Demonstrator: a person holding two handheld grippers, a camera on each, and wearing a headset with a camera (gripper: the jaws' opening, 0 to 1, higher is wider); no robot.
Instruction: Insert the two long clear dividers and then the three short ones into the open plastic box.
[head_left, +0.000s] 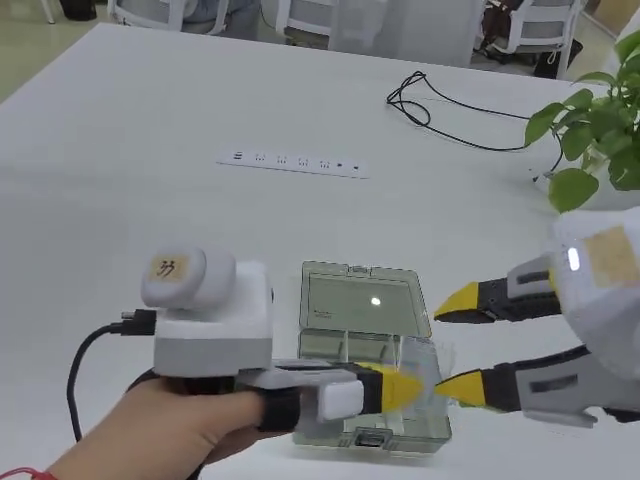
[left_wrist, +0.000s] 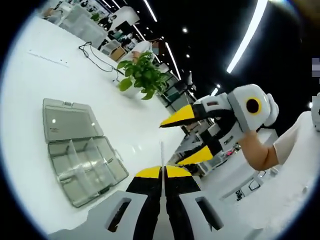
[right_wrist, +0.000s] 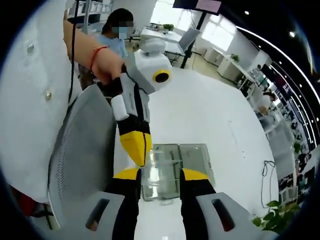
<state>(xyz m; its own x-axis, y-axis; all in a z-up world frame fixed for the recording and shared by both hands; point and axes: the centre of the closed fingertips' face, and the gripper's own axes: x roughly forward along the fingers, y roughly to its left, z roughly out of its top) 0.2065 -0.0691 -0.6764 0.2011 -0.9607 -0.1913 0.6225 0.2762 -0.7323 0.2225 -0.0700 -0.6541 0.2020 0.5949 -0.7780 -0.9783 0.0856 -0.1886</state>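
Left gripper (left_wrist: 162, 171): we see it pinching a thin clear divider (left_wrist: 161, 150).
Right gripper (right_wrist: 161, 174): spread, facing it.
Open clear plastic box (left_wrist: 67, 120): beneath both.

Head view: the left gripper (head_left: 410, 388) hides the plastic box's (head_left: 365, 300) near left part; the right gripper (head_left: 440, 350) is cropped at the edge. The clear divider (left_wrist: 161, 152) shows edge-on (a thin line).

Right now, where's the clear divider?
The clear divider is pinched in the left gripper, centre of left gripper view, plastic box to its left, open right gripper just ahead.
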